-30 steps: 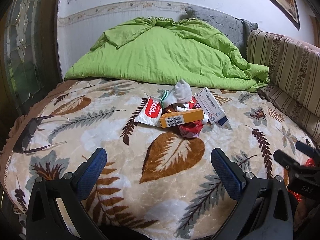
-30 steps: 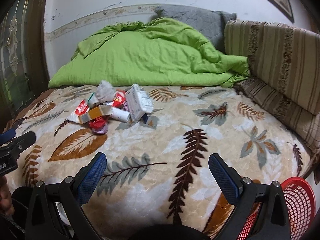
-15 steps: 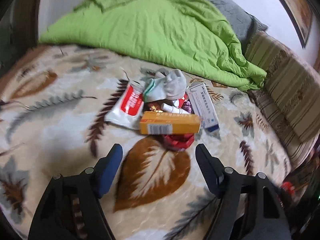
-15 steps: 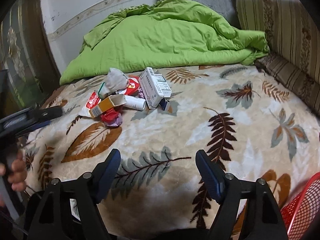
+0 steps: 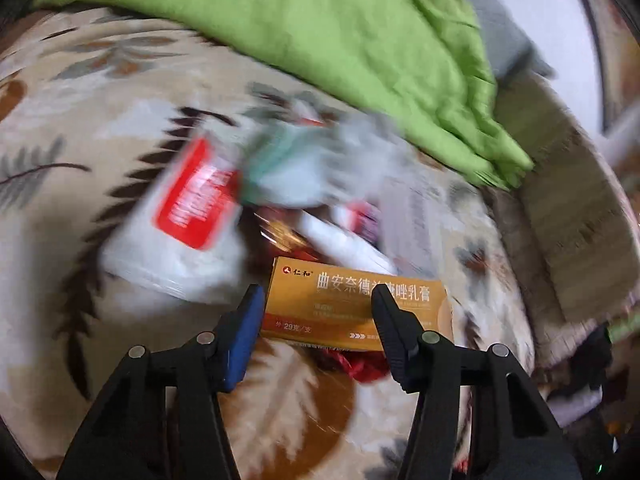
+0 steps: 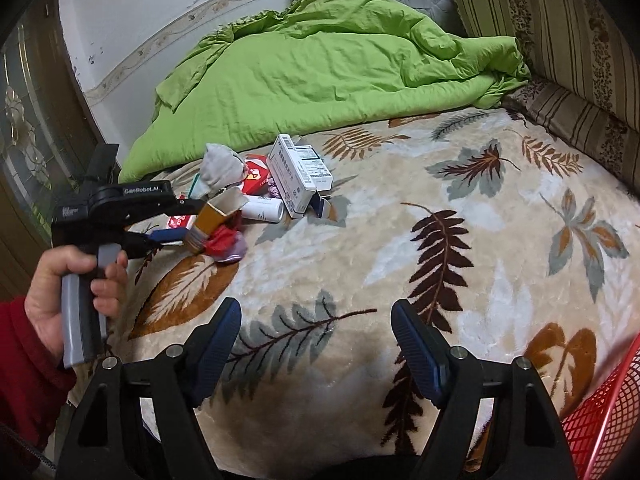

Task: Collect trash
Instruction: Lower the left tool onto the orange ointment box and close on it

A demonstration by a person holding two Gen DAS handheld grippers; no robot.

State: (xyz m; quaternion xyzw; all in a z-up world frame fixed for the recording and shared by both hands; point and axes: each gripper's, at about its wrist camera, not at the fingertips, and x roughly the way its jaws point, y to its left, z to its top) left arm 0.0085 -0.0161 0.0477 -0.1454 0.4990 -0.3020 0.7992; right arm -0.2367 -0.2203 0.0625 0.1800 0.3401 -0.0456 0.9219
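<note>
With our left gripper [image 5: 316, 312], jaws just closing and half-open, astride the orange box [image 5: 352, 304] atop the trash pile on the blanket [image 6: 400, 280], we square up before pinching firmly.

Green quilt [image 6: 320, 76] on leaf-patterned blanket [image 6: 440, 240]

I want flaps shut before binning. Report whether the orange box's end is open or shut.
Open: the orange box shows a raised end flap and hollow interior facing the right wrist camera.

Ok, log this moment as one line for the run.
left tongs: closing around orange box, grip unconfirmed | right tongs: open, empty, over blanket | red basket: near right edge
</note>
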